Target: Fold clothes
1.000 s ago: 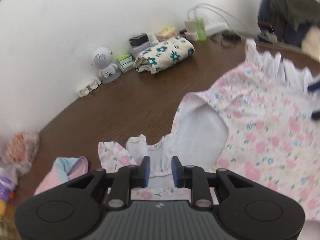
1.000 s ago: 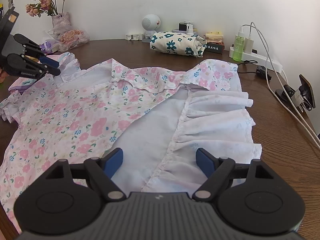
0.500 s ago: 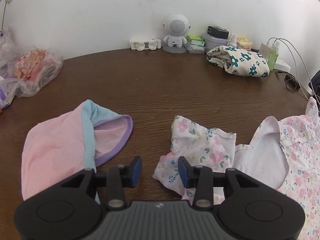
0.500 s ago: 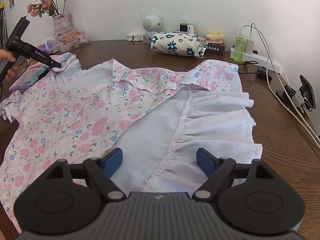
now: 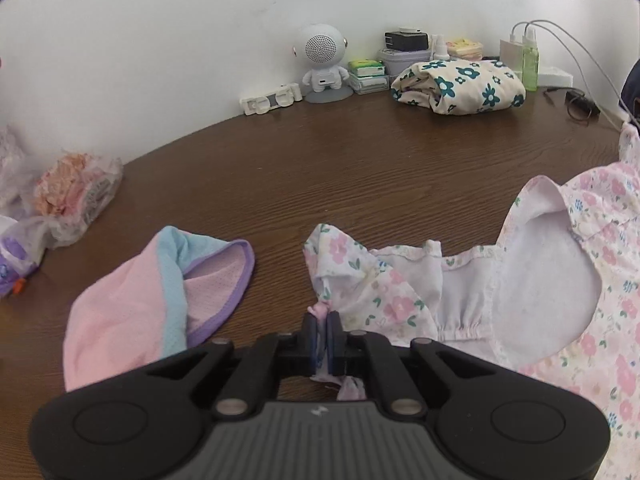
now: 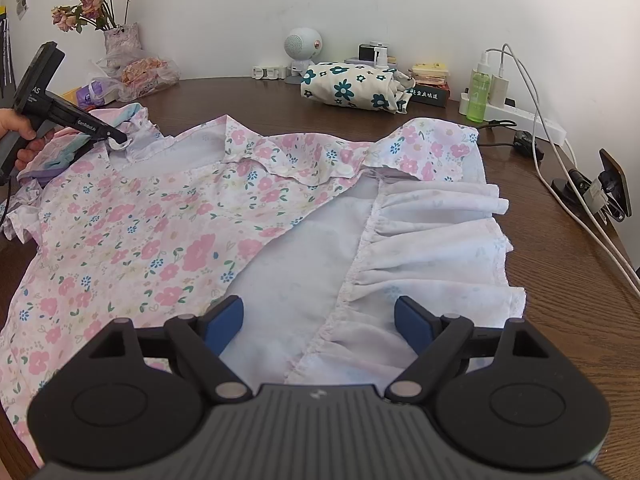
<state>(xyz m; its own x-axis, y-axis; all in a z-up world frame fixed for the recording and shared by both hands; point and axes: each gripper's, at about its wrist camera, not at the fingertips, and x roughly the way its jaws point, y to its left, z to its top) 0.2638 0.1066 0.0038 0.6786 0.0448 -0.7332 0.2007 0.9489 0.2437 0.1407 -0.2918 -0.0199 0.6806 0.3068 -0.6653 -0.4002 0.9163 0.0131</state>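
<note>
A pink floral dress (image 6: 168,224) lies spread on the brown table, its white lining and ruffled hem (image 6: 432,240) turned up on the right. In the left wrist view its ruffled sleeve (image 5: 360,280) bunches just ahead of my left gripper (image 5: 321,338), which is shut on the sleeve's edge. The right wrist view shows that left gripper (image 6: 116,140) at the dress's far left corner, held by a hand (image 6: 20,136). My right gripper (image 6: 318,322) hovers open over the white lining near the hem, nothing between its pads.
A pink, blue and purple mesh garment (image 5: 160,292) lies left of the sleeve. A folded teal-flower cloth (image 6: 352,86), a robot speaker (image 6: 300,50), boxes, a green bottle (image 6: 478,94), a power strip with cables (image 6: 532,128) and a flower vase (image 6: 120,38) line the wall.
My left gripper has closed onto the dress sleeve edge; half a second ago its jaws stood apart beside the sleeve. The right gripper has stayed put and open.
</note>
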